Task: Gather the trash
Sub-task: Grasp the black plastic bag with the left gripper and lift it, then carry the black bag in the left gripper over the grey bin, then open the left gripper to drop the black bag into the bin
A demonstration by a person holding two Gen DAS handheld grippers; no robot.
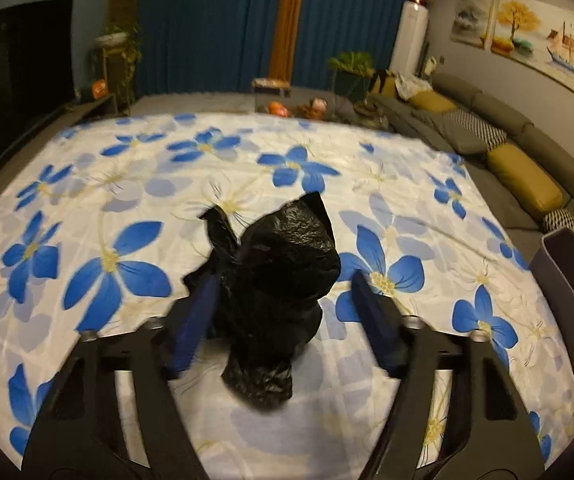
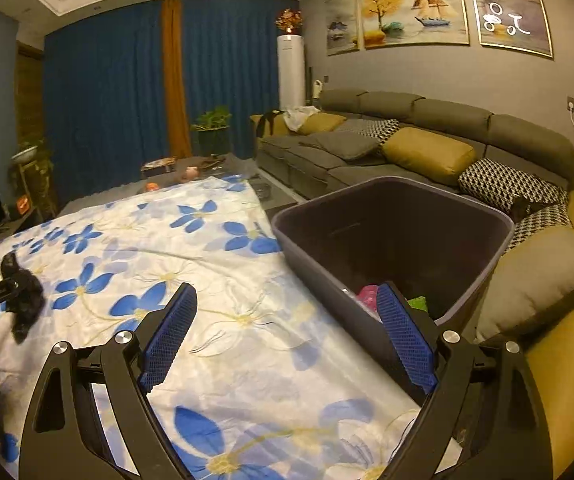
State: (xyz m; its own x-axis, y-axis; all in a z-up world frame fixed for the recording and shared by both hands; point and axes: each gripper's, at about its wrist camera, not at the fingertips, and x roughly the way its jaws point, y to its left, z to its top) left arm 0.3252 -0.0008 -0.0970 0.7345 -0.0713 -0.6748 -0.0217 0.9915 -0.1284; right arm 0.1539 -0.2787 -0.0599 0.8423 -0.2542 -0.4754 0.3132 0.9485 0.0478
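Black bag: the crumpled black plastic bag [image 1: 275,280] lies on the floral sheet [image 1: 127,184], and you have your left tool [image 1: 283,292] straddling it, one blue pad on each side.
Left tool state: half-wide; the left pad [image 1: 199,312] touches the bag's flap, the right pad [image 1: 371,316] stands apart from it, so the bag is bracketed but not yet pinched.
Why so placed: judging by the task, you set the tool over the bag's bulk so that a squeeze gathers the loose plastic instead of a thin edge.
Bin: the dark bin [image 2: 487,216] sits at the sheet's edge beside the sofa [image 2: 427,116], with pink and green scraps already inside.
Right tool state: your right tool [image 2: 287,332] is wide and empty, its right pad in front of the bin's near wall.
Bag from the right: it lies well apart, far to the left.
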